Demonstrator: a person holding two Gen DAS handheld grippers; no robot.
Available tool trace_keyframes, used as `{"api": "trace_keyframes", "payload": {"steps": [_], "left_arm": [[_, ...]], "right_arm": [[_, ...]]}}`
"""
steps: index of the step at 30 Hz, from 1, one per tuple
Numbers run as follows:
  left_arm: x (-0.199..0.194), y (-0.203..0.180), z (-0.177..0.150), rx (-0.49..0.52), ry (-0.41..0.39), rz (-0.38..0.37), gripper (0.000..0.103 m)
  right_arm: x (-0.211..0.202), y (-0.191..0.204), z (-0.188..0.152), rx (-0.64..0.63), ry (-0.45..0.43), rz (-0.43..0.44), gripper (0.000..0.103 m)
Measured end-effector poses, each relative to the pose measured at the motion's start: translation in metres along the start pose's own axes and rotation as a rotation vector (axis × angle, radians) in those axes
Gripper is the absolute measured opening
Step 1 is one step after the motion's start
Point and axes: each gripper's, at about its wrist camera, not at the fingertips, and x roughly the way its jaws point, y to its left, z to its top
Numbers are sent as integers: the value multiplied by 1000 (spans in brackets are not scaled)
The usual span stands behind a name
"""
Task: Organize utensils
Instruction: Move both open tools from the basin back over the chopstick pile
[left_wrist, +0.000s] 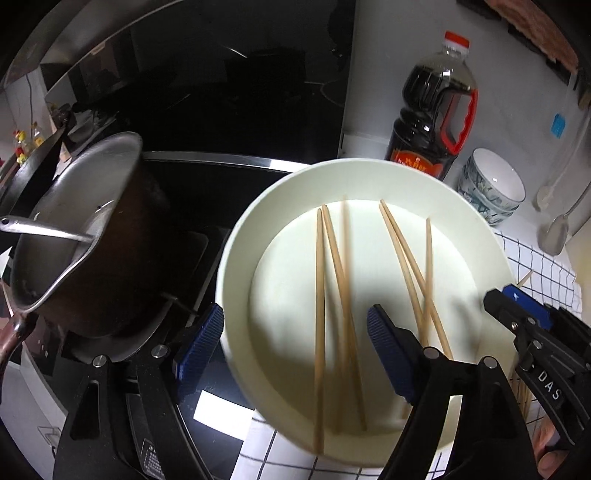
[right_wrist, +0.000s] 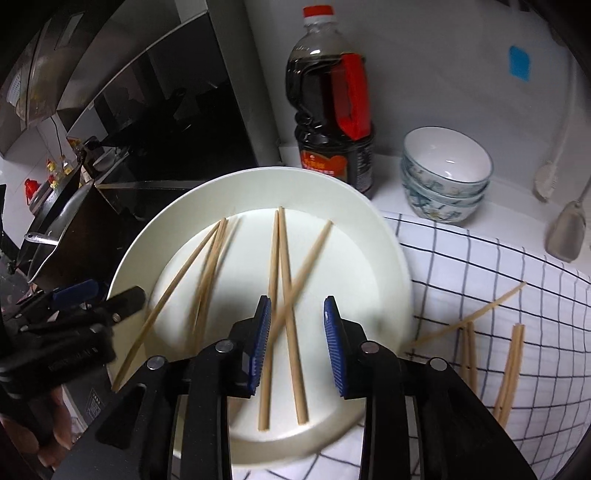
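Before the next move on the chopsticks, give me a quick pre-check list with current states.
1. Right gripper jaws open: ok, the gap is wide, with nothing held.
2. Right gripper lined up over chopsticks in the plate: ok, the crossed chopsticks lie between and just ahead of its jaws.
3. Left gripper jaws straddle the plate's near-left rim: ok as a brace; whether they touch it, cannot tell.
4. Chopsticks in the plate tidy: not ok, several lie crossed.
5. All chopsticks collected: not ok, loose chopsticks remain on the checked cloth.
6. Bowl stack and sauce bottle out of the way: ok, both stand behind the plate.
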Motion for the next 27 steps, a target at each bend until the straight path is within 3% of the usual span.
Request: {"api": "trace_keyframes", "payload": {"steps": [2, 11, 27], "left_arm": [[-5, 2, -2, -8, 1, 2, 79], [-40, 11, -21, -44, -3, 8, 79], [-86, 16, -38, -119, -57, -1, 79]], "right_arm": [[-7, -3, -4, 7, -8, -3, 36], [-36, -12, -22, 20, -8, 11, 37], [-74, 10, -30, -68, -19, 42, 40]]}}
